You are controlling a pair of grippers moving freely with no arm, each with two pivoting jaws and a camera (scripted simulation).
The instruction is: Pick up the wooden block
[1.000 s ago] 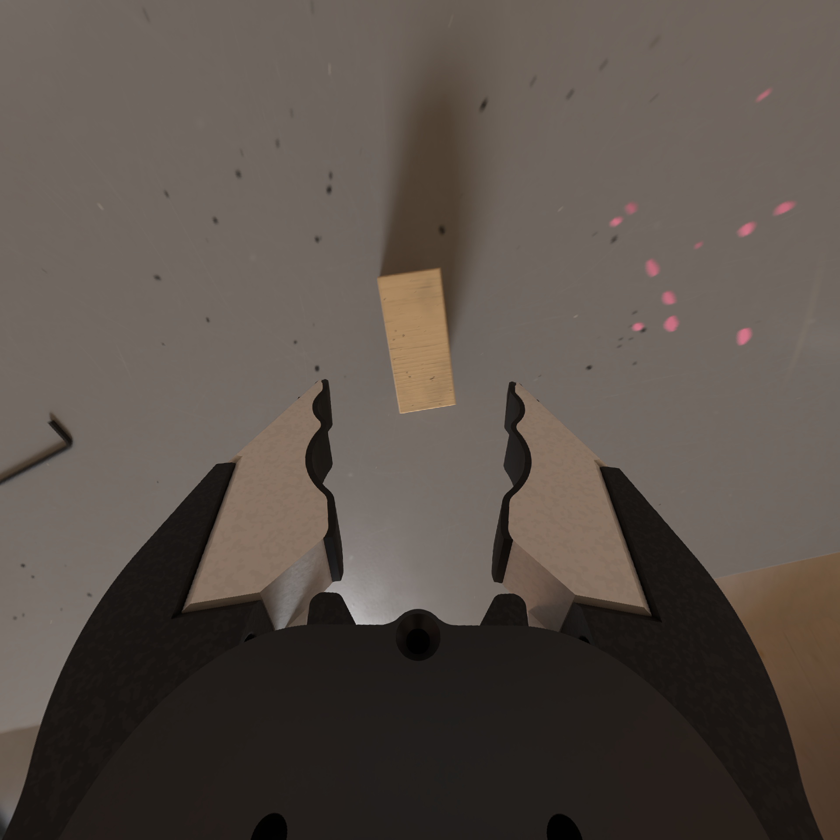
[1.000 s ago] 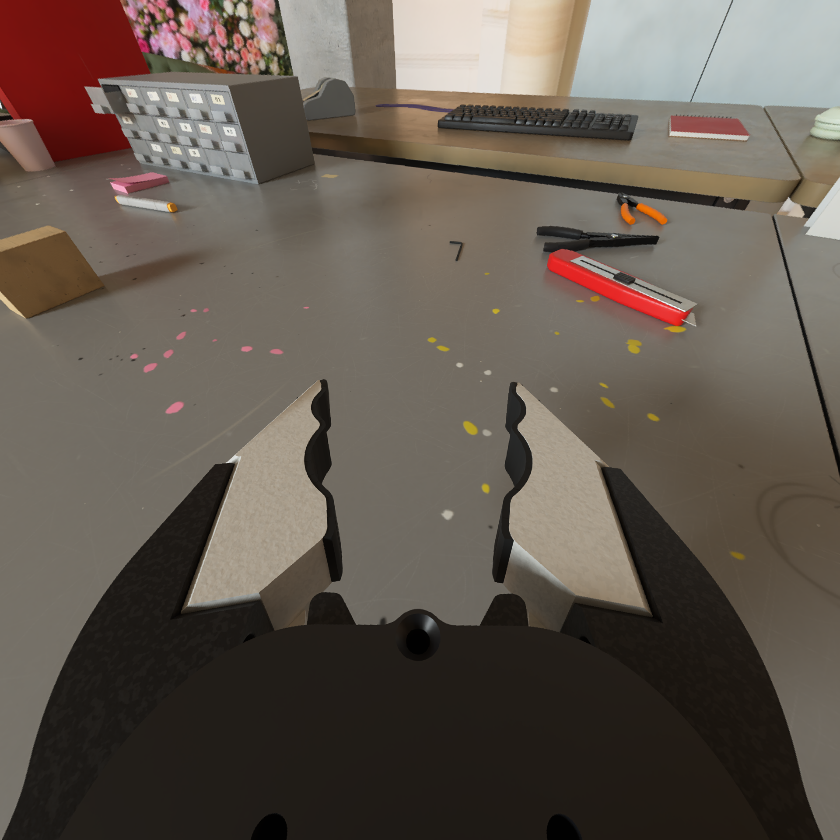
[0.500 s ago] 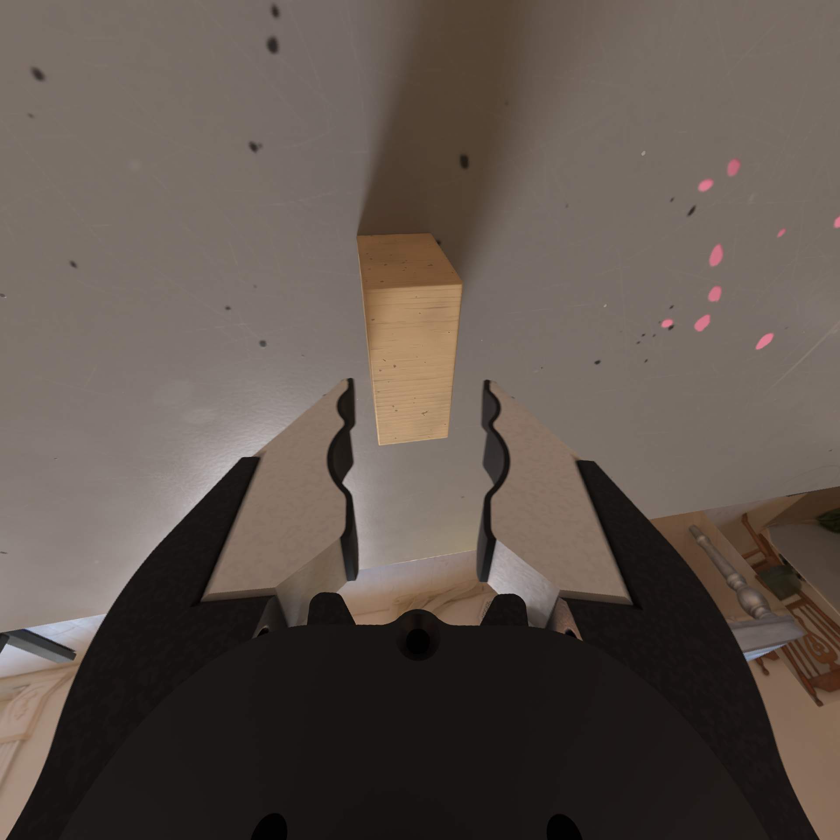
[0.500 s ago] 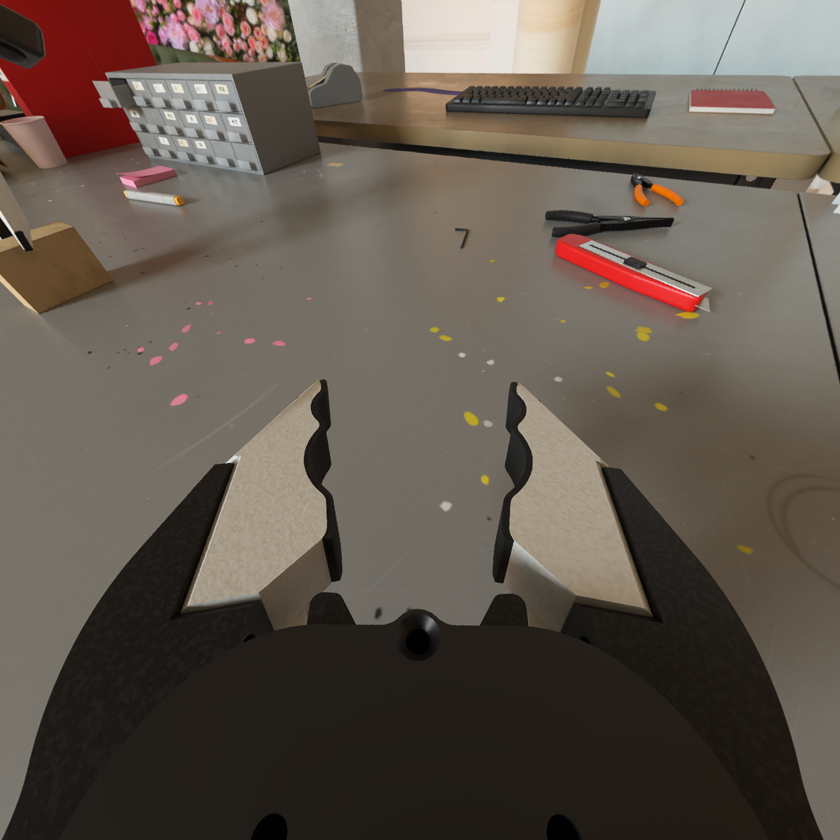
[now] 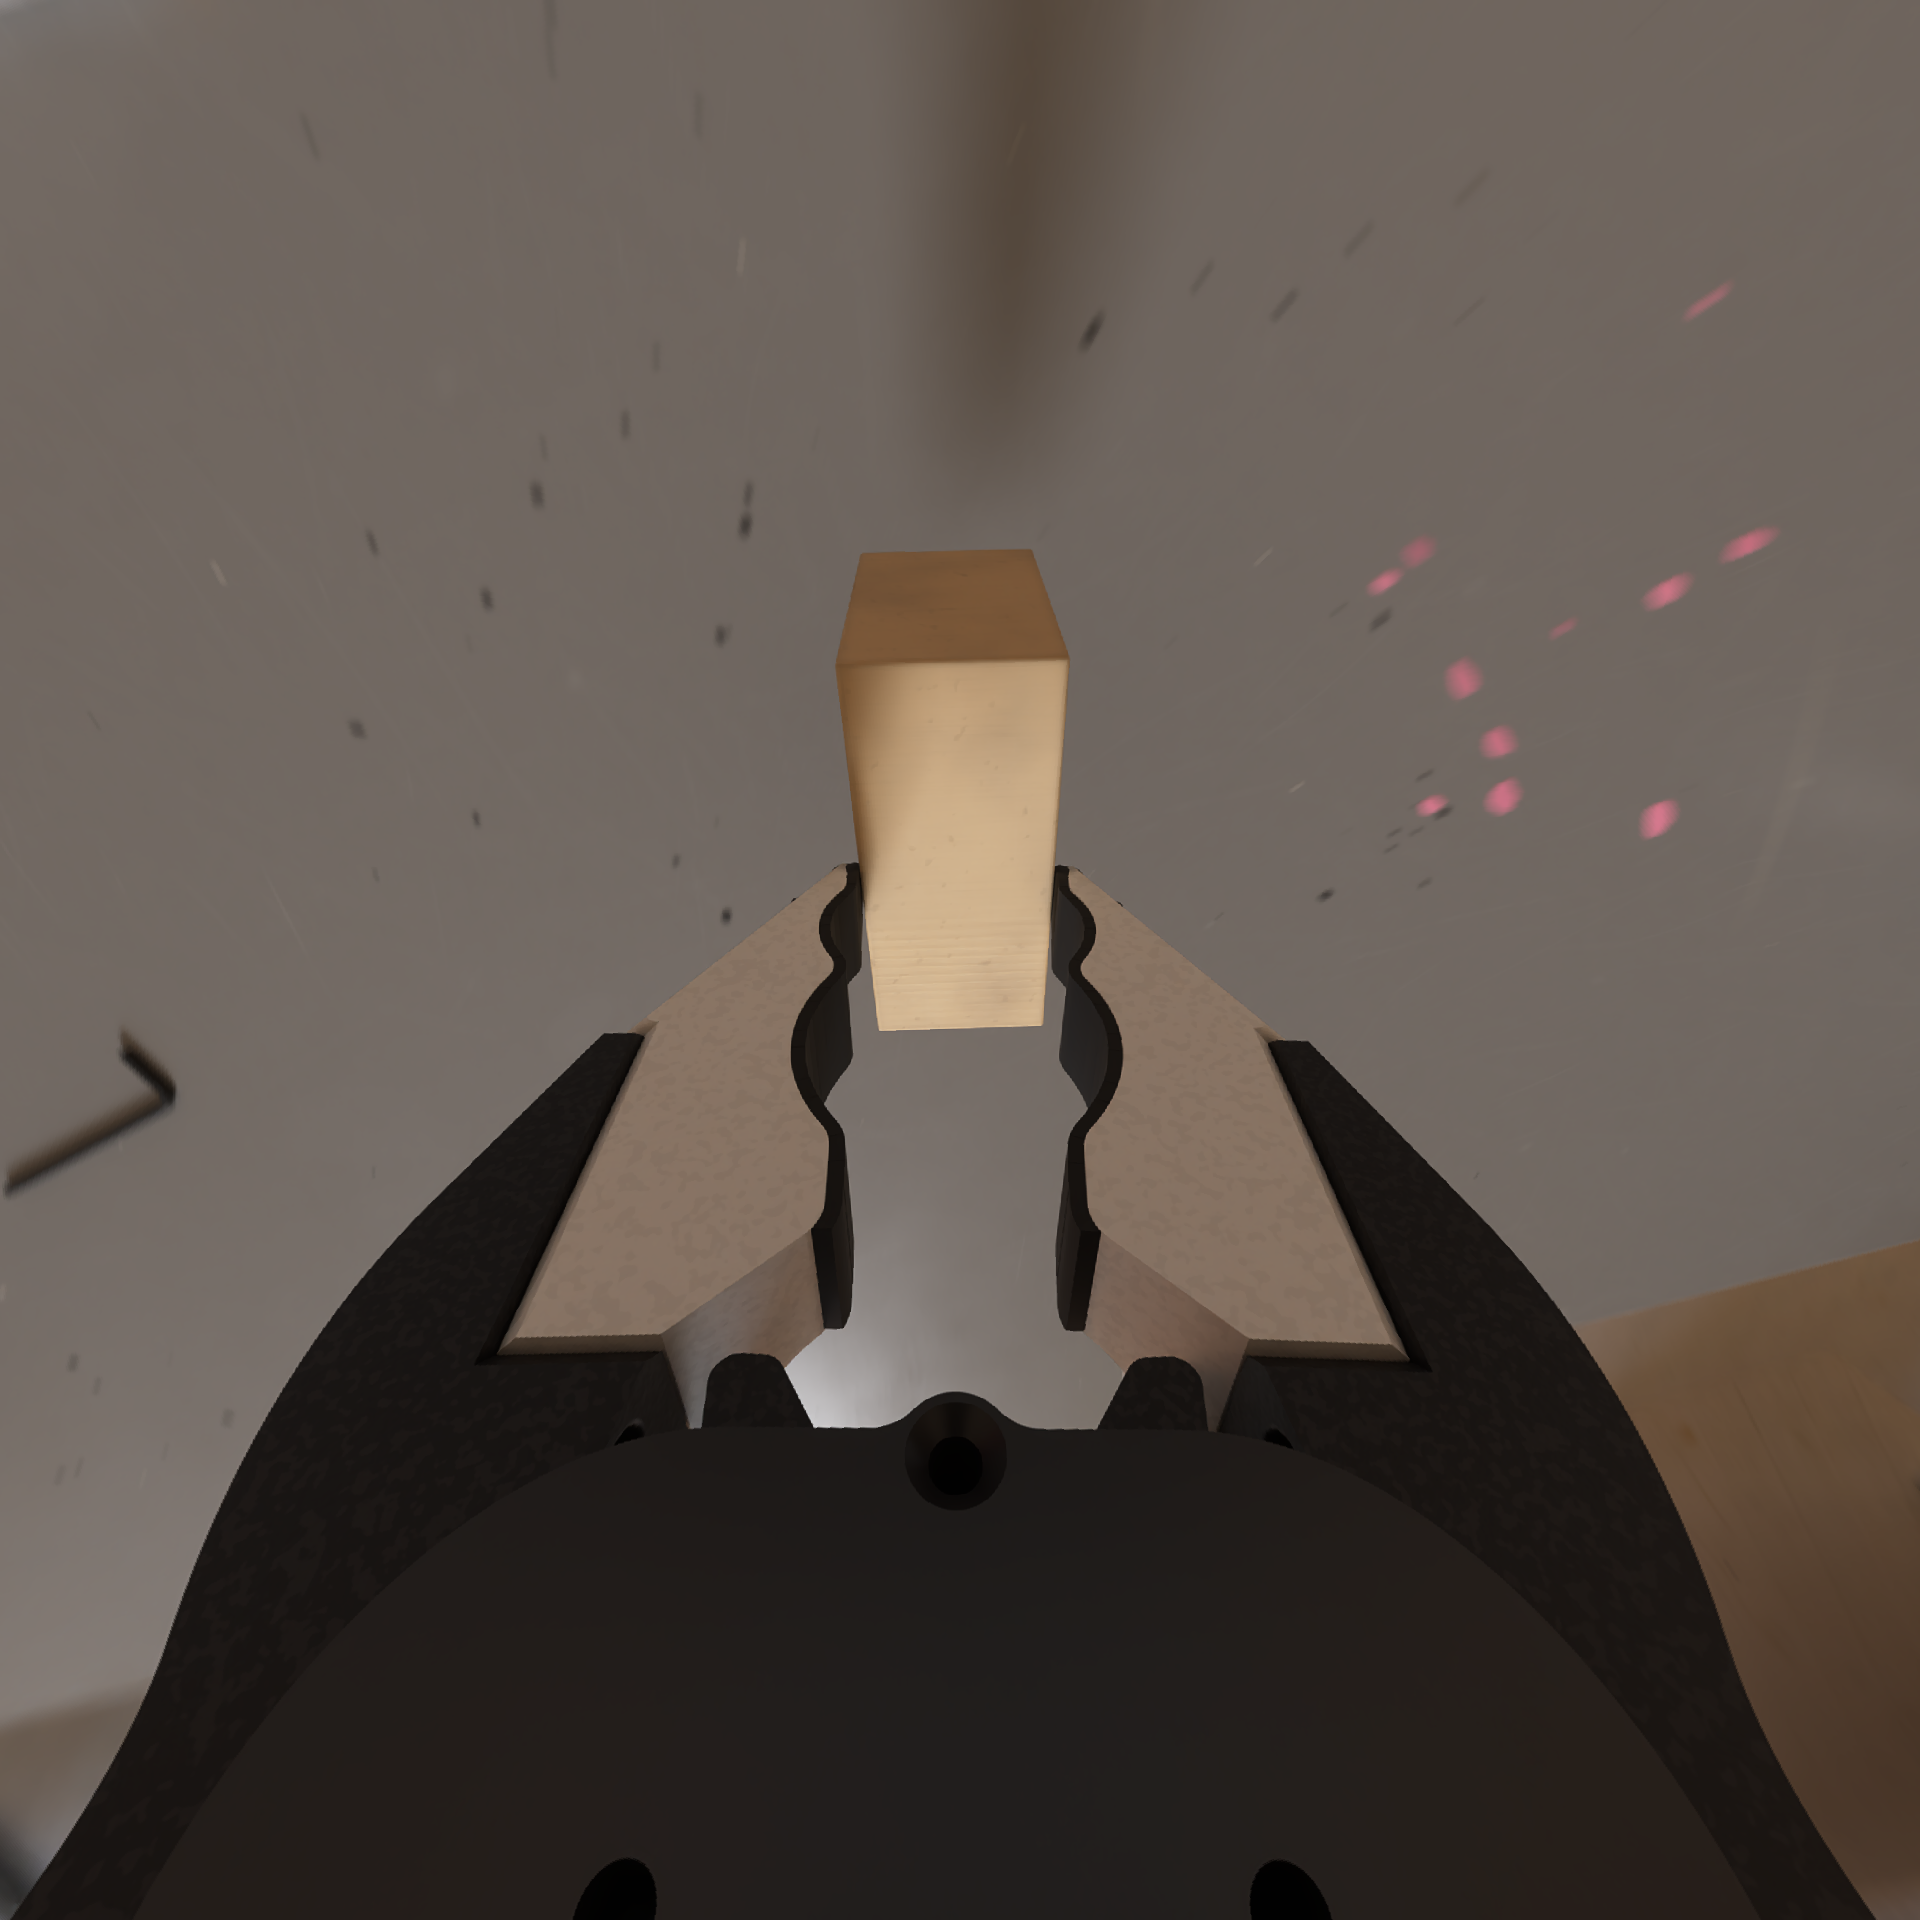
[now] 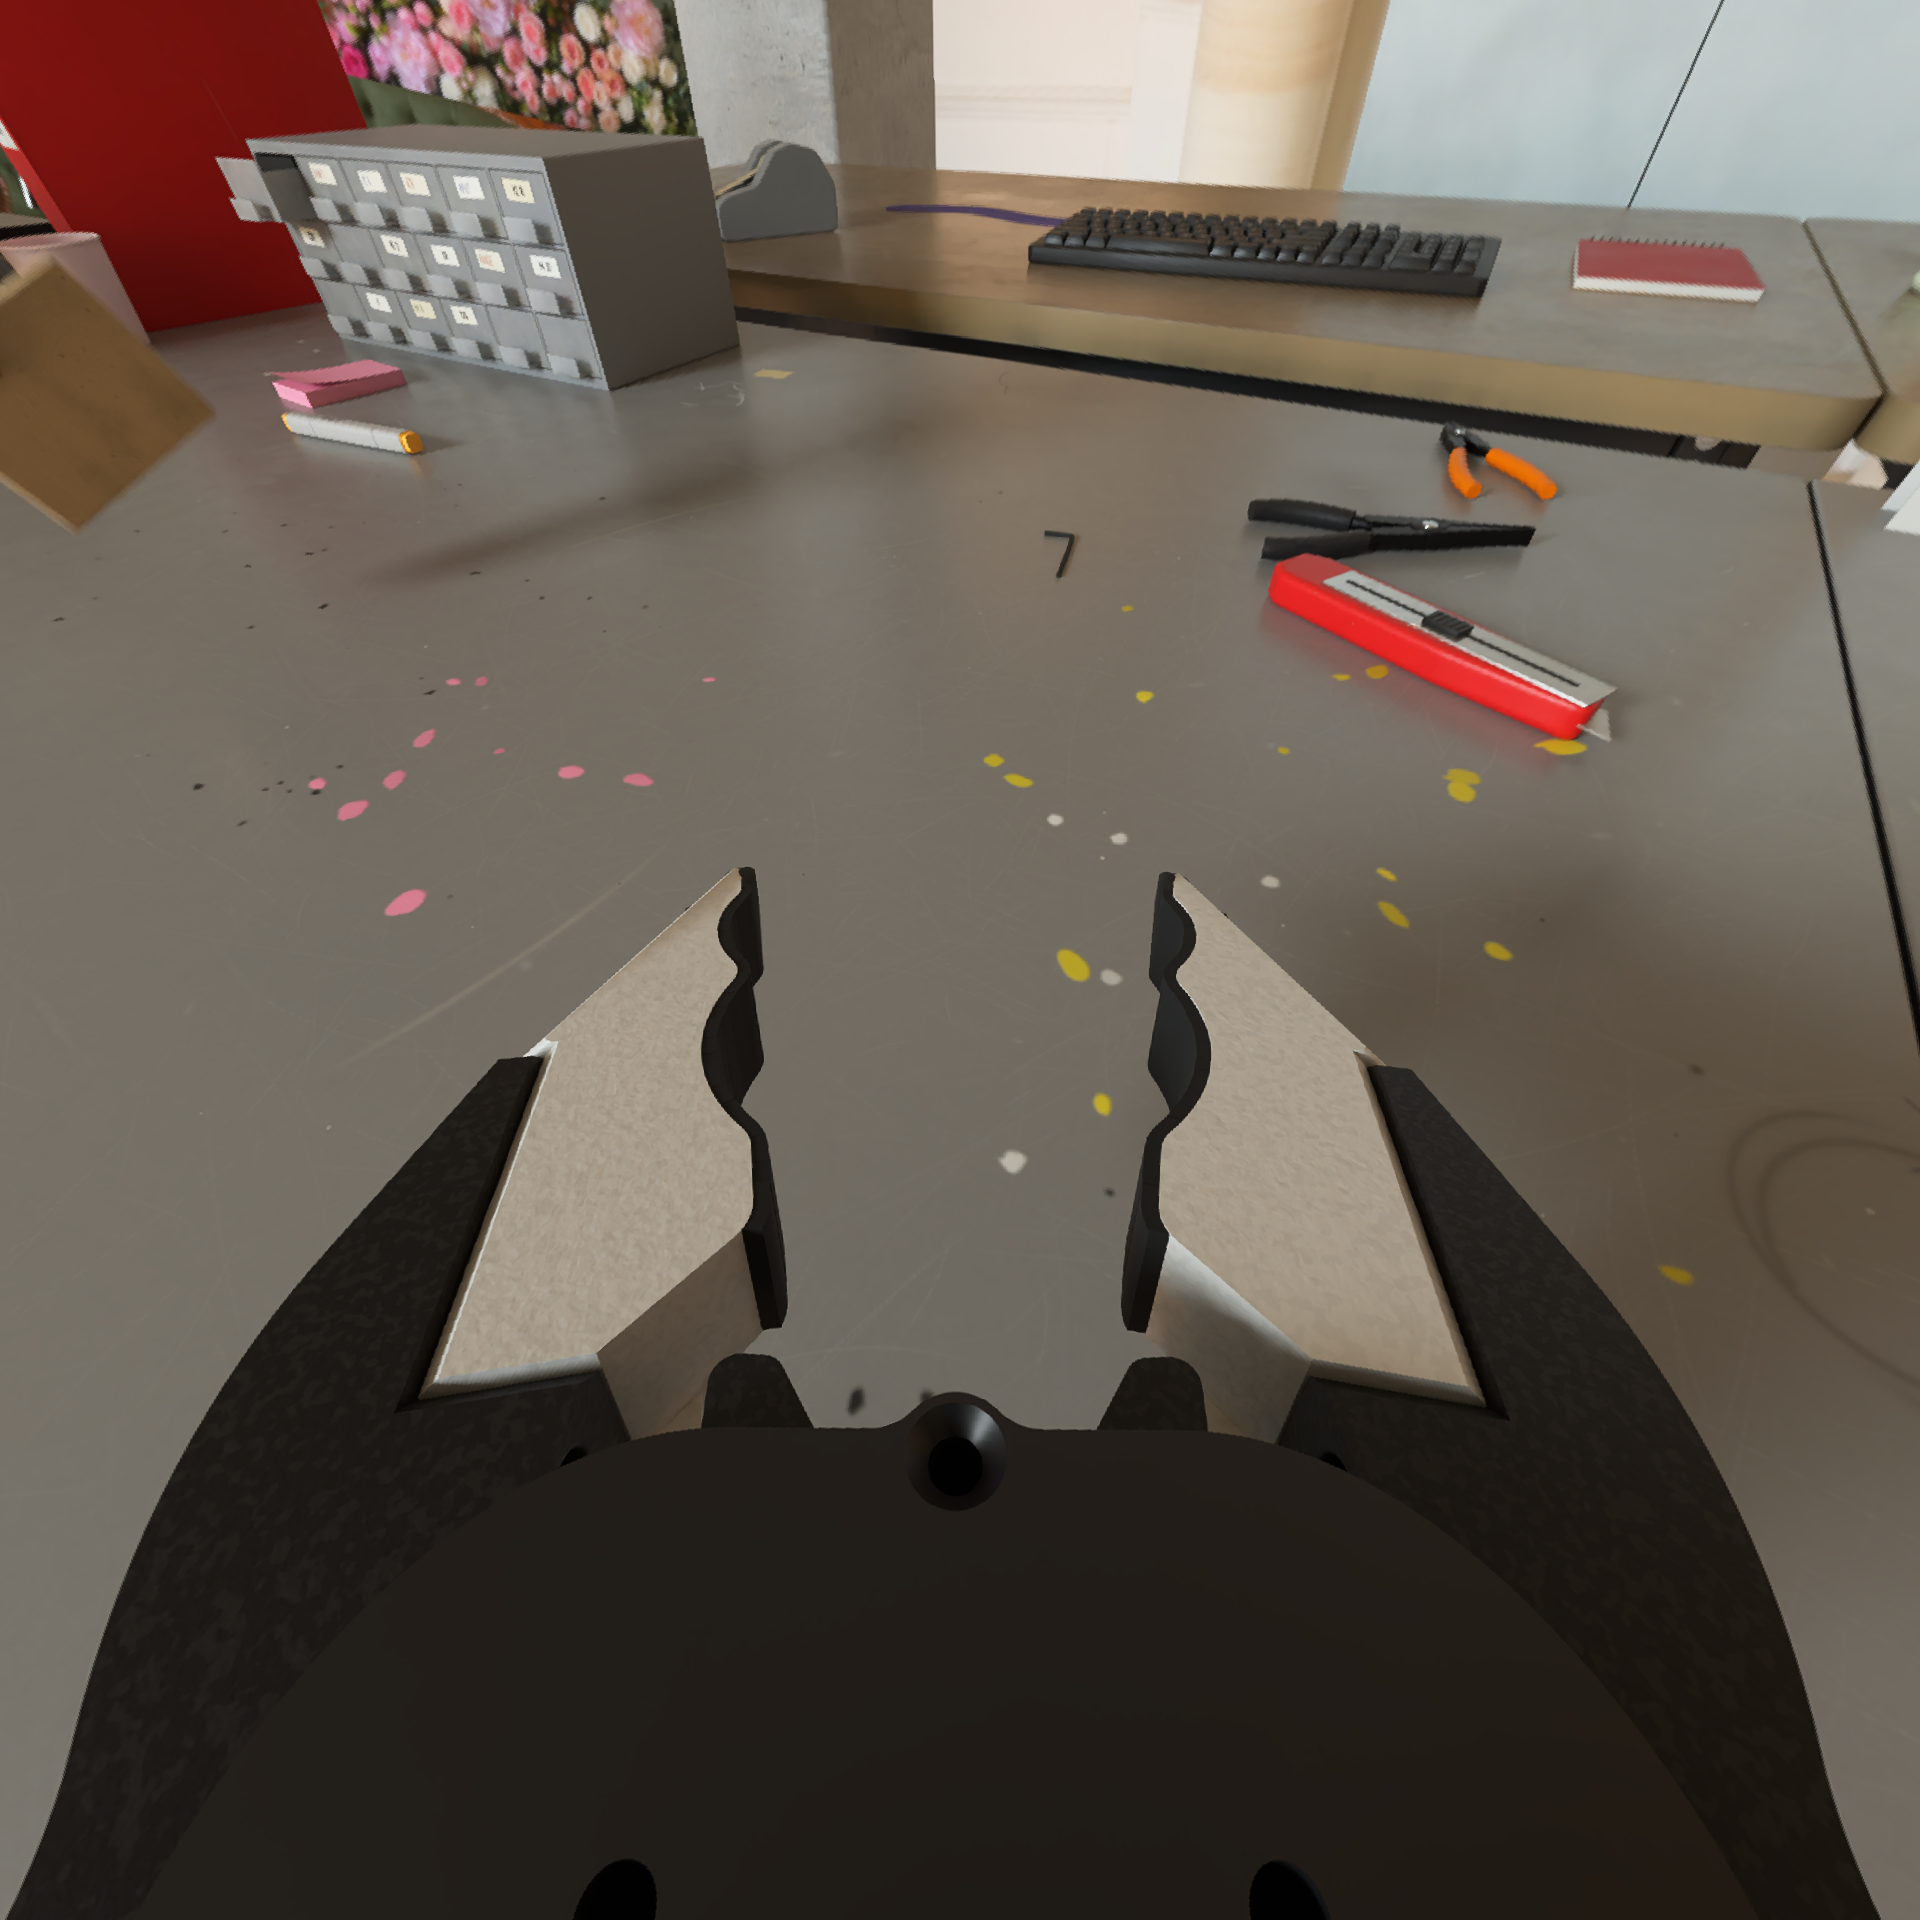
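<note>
Red utility knife, black keyboard, grey drawer cabinet on grey table.

Block in left claw, off the table

Pale tan wooden block, rectangular, smooth faces with faint grain. Its near end is pinched between the claw's tips, the long axis pointing away from the camera. In the right wrist view it shows tilted at the far left edge, clear of the grey table.

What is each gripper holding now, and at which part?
The left gripper holds the wooden block by its two side faces, near one end. The right gripper is open and holds nothing.
</note>
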